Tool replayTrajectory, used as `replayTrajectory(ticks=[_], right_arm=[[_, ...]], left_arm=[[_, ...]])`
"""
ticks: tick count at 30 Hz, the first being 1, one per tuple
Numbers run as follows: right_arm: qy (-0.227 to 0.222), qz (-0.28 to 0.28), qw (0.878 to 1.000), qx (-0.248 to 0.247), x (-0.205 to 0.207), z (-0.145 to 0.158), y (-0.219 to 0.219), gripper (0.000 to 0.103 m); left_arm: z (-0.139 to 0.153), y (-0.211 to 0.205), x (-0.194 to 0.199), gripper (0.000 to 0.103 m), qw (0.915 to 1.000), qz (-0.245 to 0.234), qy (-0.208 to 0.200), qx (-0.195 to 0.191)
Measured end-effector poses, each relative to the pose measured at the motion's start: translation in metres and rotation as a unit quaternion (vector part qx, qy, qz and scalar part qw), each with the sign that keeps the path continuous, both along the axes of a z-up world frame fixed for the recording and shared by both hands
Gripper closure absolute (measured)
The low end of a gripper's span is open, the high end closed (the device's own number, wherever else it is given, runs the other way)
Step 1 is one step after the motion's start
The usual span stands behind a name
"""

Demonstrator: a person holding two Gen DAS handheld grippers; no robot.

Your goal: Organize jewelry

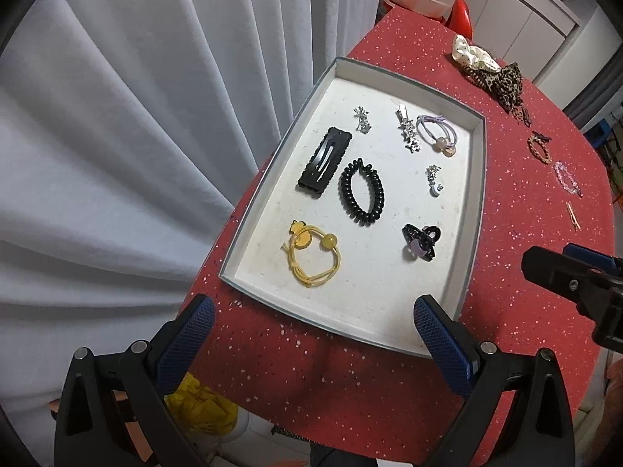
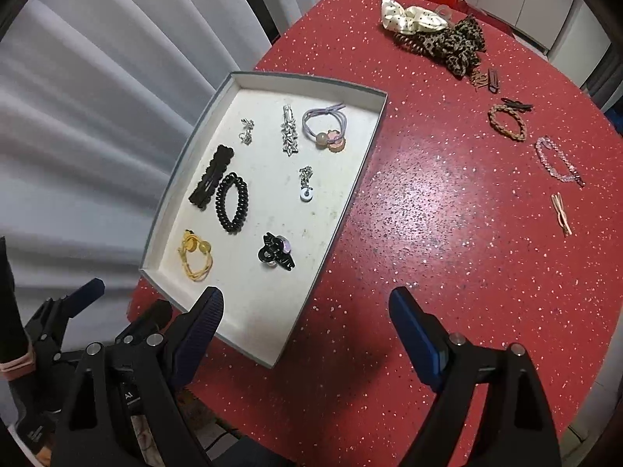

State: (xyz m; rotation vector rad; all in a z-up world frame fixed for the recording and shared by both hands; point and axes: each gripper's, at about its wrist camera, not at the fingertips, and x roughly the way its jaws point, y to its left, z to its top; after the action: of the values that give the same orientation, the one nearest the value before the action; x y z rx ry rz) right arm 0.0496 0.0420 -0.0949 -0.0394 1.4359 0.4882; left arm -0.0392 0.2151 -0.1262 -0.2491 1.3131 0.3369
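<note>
A shallow white tray (image 1: 477,179) (image 2: 350,194) lies on the red speckled table. In it are a black snap clip (image 1: 325,160), a black coil tie (image 1: 362,191), a yellow hair tie (image 1: 313,257), a black claw clip (image 1: 421,242), a purple hair tie (image 1: 438,134) and small silver pieces. On the table to the right lie a braided tie (image 2: 507,121), a pink bead bracelet (image 2: 558,160) and a thin clip (image 2: 560,214). My left gripper (image 1: 313,330) is open and empty at the tray's near edge. My right gripper (image 2: 305,329) is open and empty over the tray's near right corner.
A cream scrunchie (image 2: 412,17) and a leopard scrunchie (image 2: 459,44) lie at the table's far side, with small dark clips (image 2: 492,78) next to them. Grey curtains (image 1: 136,136) hang left of the table. The table edge curves close below both grippers.
</note>
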Motion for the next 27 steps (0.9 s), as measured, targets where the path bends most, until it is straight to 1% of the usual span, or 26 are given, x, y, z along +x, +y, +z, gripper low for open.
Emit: replayTrajectory(ticks=[6,14,21,27], right_arm=[[-0.011,-0.004,1.0,0.003,-0.003,0.02,-0.007,0.014],[-0.064,0.001,0.998,-0.004,-0.013,0.061,-0.012,0.014],[-0.107,0.001,0.994,-0.001,-0.019,0.095,-0.014,0.014],[-0.136,0.0,0.991,-0.003,-0.025,0.116,-0.018,0.014]], left_arm=[[0.023,-0.005,-0.005,0.001,0.9999,-0.007,-0.01,0.009],[0.063,-0.011,-0.011,0.001,0.9991,-0.012,-0.033,0.023],[0.097,-0.017,-0.017,0.001,0.9977,-0.002,-0.058,0.035],[0.12,-0.018,-0.022,0.001,0.9958,0.011,-0.077,0.048]])
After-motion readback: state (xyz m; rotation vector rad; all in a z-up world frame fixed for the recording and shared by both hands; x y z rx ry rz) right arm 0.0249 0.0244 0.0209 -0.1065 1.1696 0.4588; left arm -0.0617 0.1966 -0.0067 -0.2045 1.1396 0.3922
